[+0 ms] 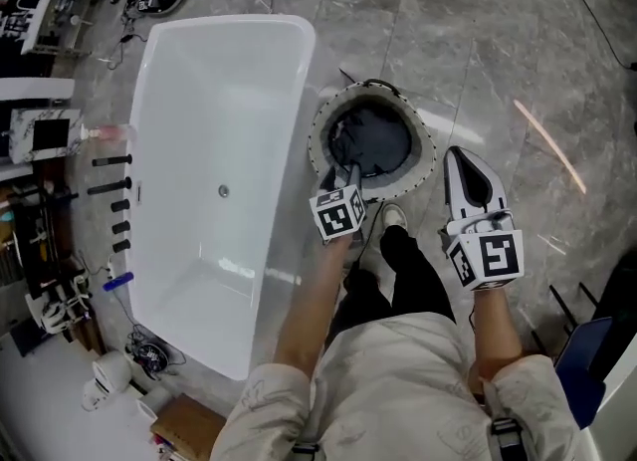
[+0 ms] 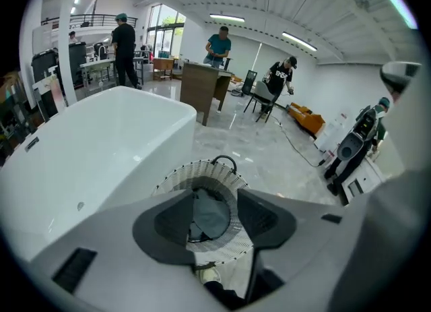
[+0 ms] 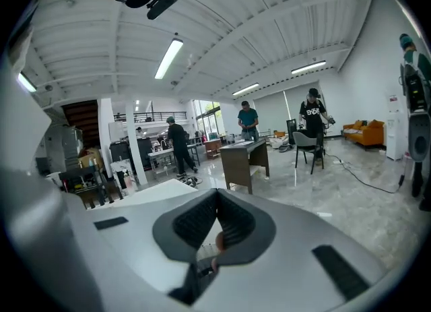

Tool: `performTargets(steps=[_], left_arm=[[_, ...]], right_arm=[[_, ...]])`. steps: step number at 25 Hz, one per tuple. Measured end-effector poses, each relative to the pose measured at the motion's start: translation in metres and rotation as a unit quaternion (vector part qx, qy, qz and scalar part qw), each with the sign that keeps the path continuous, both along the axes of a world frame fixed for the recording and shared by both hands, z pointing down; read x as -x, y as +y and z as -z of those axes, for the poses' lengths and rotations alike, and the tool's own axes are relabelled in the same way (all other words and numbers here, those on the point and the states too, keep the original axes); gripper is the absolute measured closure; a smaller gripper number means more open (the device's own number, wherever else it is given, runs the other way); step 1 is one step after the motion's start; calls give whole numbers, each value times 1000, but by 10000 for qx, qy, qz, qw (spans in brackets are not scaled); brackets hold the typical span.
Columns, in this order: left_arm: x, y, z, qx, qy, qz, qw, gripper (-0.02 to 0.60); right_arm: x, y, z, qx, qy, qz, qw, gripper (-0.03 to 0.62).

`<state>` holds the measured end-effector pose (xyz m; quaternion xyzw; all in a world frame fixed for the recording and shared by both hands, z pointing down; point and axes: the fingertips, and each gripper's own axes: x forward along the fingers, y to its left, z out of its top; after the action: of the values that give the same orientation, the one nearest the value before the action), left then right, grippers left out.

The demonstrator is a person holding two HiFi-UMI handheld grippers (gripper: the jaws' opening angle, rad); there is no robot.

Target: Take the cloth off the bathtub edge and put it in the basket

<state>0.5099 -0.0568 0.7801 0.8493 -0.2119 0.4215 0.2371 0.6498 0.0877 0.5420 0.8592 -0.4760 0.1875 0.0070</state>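
Note:
The dark grey cloth (image 1: 373, 140) lies bunched inside the round woven basket (image 1: 320, 140), which stands on the floor just right of the white bathtub (image 1: 299, 101). My left gripper (image 1: 350, 172) hangs over the basket's near rim, open, with nothing between its pads. In the left gripper view, the cloth (image 2: 210, 215) shows down in the basket (image 2: 202, 169) through the gap of the gripper (image 2: 215, 196), and the bathtub (image 2: 101, 142) sits to the left. My right gripper (image 1: 458, 155) is shut and empty, held to the right of the basket; in its own view the gripper (image 3: 217, 196) points across the room.
Black taps (image 1: 109, 190) line the tub's left side, with cables and gear on the floor beyond. My shoe (image 1: 393, 216) stands just before the basket. Across the room are several people, a brown desk (image 3: 244, 159) and a chair (image 3: 308, 145).

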Motion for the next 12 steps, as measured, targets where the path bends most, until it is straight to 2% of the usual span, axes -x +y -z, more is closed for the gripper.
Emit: performTargets(steps=[6, 12], left_arm=[[68, -24, 61, -278, 383, 377, 9982, 376], [154, -61, 116, -623, 769, 946, 9906, 376]], right_arm=[[55, -54, 49, -122, 251, 559, 9980, 605], [131, -115, 88, -343, 472, 1231, 9907, 605]])
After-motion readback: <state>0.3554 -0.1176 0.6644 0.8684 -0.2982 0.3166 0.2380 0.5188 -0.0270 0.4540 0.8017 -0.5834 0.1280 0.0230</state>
